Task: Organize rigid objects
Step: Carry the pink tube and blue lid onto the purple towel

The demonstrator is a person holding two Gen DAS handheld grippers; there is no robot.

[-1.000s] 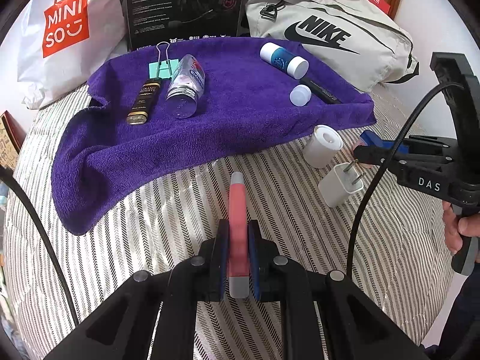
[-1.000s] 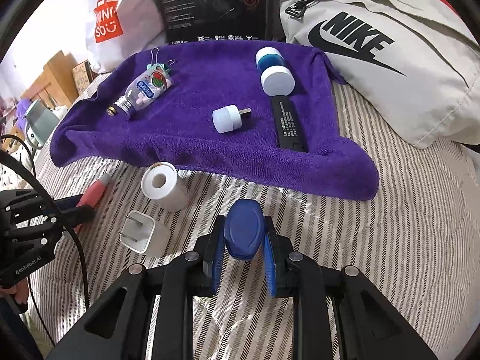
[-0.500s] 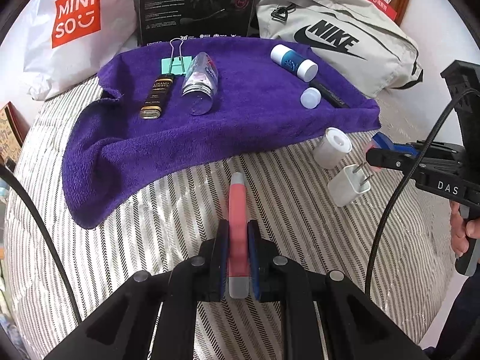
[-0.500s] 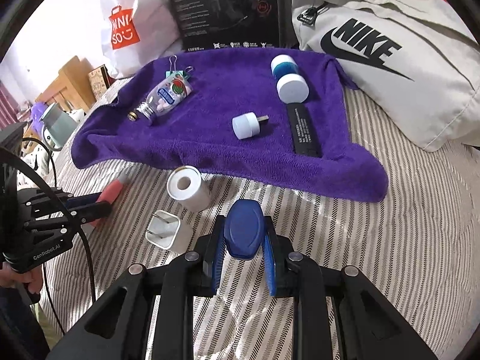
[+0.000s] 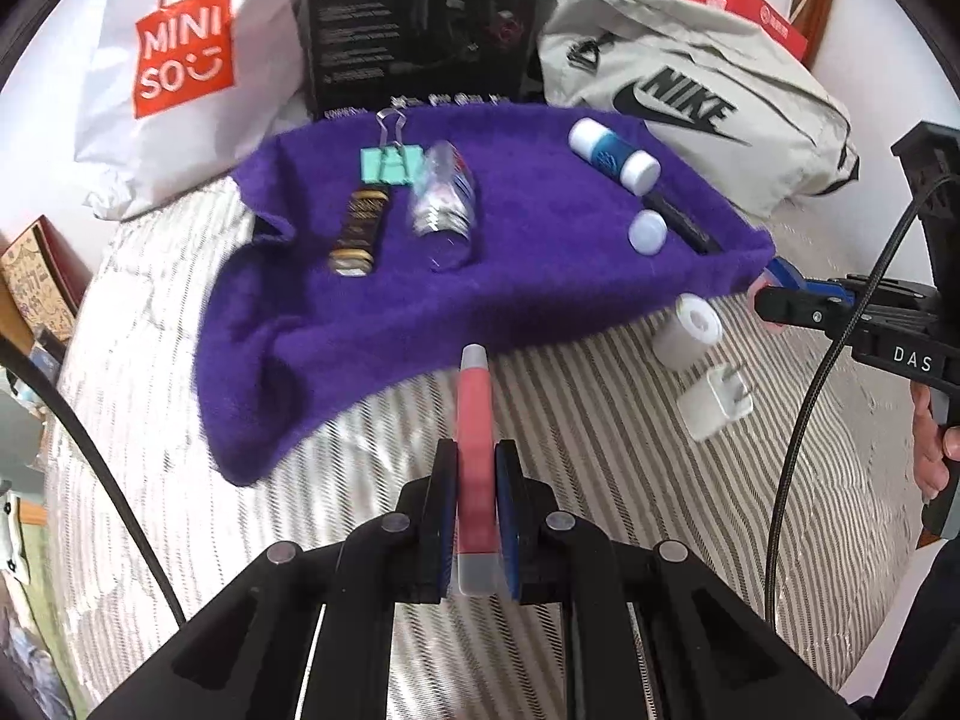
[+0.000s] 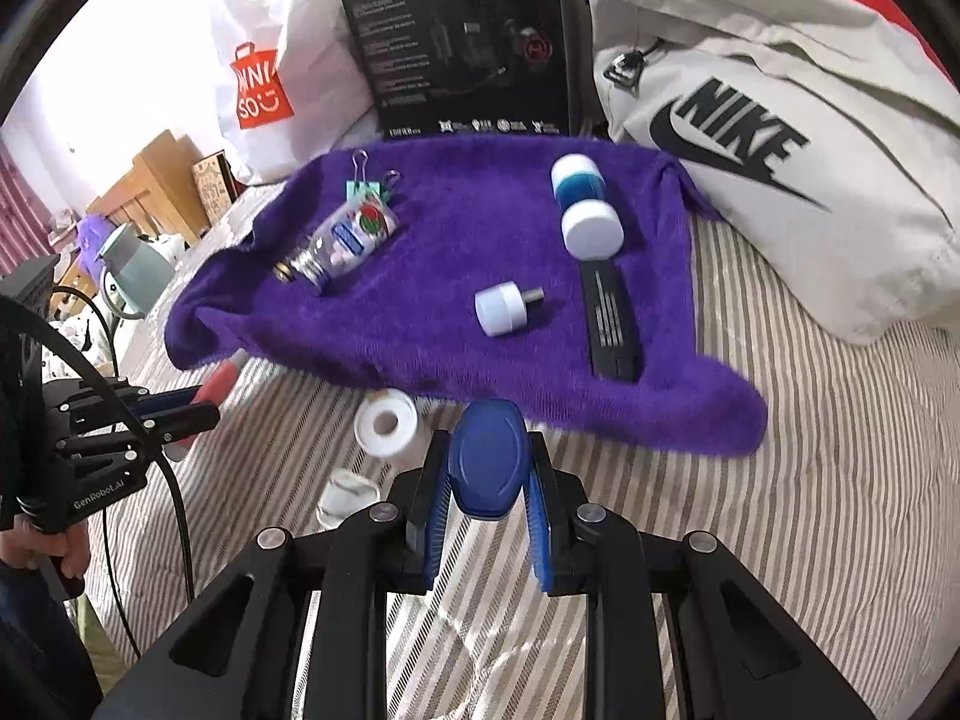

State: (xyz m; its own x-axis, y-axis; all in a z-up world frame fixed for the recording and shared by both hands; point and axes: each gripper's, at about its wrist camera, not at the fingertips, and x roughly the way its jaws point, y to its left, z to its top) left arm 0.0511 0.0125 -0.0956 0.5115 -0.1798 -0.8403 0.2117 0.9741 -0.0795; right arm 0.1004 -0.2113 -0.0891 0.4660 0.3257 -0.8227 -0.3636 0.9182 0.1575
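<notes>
My left gripper [image 5: 476, 480] is shut on a red tube [image 5: 474, 420] with grey ends, whose tip reaches the near edge of the purple towel [image 5: 540, 288]. My right gripper [image 6: 489, 480] is shut on a blue oval object [image 6: 489, 456] just short of the towel [image 6: 450, 240]. On the towel lie a teal binder clip [image 5: 390, 163], a dark gold tube [image 5: 359, 231], a clear bottle [image 5: 444, 204], a blue-white container [image 6: 585, 204], a small white plug [image 6: 501, 307] and a black bar [image 6: 612, 324]. A white roll [image 5: 687, 330] and a white charger [image 5: 717, 405] lie on the striped cover.
Behind the towel stand a white Miniso bag [image 5: 180, 54], a black box [image 5: 420, 24] and a grey Nike bag [image 6: 780, 168]. The striped bedcover [image 6: 780, 510] stretches to the right. A hand [image 5: 933, 450] holds the right gripper's handle by the bed's right edge.
Both grippers have moved forward toward the purple towel, each still holding its object. The red tube's tip now reaches the towel edge. The roll and charger have not moved.
</notes>
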